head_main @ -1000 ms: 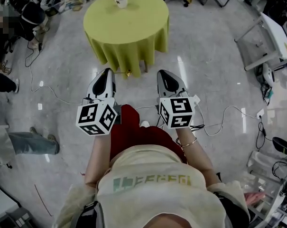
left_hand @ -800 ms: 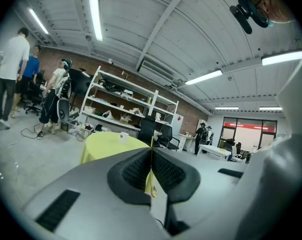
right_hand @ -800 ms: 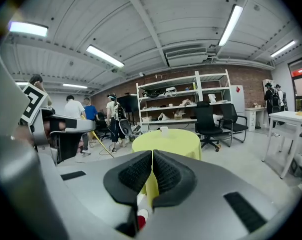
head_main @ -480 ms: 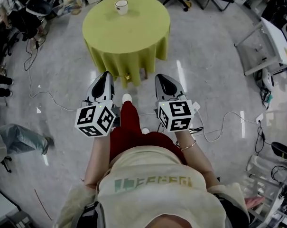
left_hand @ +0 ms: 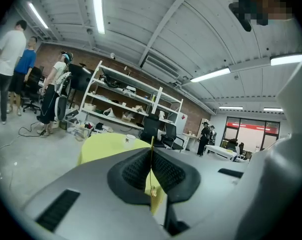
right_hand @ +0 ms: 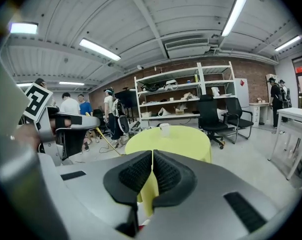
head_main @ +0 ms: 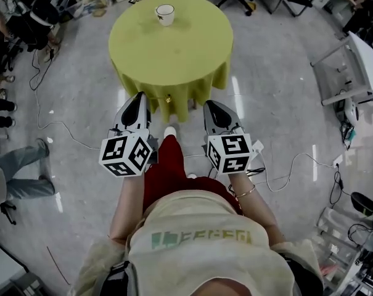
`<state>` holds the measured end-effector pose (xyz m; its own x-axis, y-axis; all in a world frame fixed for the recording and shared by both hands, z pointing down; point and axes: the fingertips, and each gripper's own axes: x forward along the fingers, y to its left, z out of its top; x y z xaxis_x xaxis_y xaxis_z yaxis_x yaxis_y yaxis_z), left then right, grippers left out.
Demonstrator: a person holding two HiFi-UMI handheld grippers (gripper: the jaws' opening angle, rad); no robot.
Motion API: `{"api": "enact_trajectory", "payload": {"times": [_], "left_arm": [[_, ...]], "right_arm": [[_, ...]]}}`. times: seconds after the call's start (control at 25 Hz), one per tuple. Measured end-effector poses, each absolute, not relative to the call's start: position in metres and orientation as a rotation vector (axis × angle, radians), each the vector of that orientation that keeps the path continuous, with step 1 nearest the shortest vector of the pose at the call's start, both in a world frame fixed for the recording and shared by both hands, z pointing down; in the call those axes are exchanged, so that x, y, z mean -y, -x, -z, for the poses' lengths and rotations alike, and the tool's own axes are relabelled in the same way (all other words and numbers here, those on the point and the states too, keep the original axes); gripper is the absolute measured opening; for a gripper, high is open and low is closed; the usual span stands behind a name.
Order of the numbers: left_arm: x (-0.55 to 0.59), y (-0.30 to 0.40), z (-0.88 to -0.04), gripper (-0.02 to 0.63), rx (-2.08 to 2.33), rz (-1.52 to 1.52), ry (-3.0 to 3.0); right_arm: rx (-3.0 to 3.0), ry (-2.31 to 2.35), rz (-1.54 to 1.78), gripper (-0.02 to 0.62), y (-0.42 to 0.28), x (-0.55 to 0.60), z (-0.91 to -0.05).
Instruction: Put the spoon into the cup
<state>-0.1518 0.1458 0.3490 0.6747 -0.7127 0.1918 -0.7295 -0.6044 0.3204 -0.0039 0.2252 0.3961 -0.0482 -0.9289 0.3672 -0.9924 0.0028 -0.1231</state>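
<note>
With the left claw (left_hand: pixel 151 160) pinching the thin gold spoon (left_hand: pixel 152 141) and the right claw (right_hand: pixel 151 170) pressed together empty, approach the bench (head_main: pixel 174 54) closely before lowering the spoon upright into the far-side cup (head_main: pixel 165 14).

The cloth (head_main: pixel 174 48) is yellow-green. The cup (head_main: pixel 165 14) is white. The left gripper (head_main: pixel 137 100) and right gripper (head_main: pixel 214 106) are grey, with black bumpy pads (right_hand: pixel 133 174). Their cubes (head_main: pixel 126 155) are white with black squares. The skirt (head_main: pixel 168 171) is red. The shirt (head_main: pixel 198 217) is cream with green letters. The floor (head_main: pixel 278 103) is shiny grey.
</note>
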Motion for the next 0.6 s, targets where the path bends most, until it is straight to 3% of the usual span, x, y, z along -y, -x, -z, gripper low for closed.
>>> {"api": "enact_trajectory", "payload": {"times": [0.6], "left_arm": [[0.015, 0.133, -0.363, 0.025, 1.096, -0.082, -2.466]], "right_arm": [[2.076, -1.948, -0.584, 0.037, 0.001, -0.058, -0.407]]}}
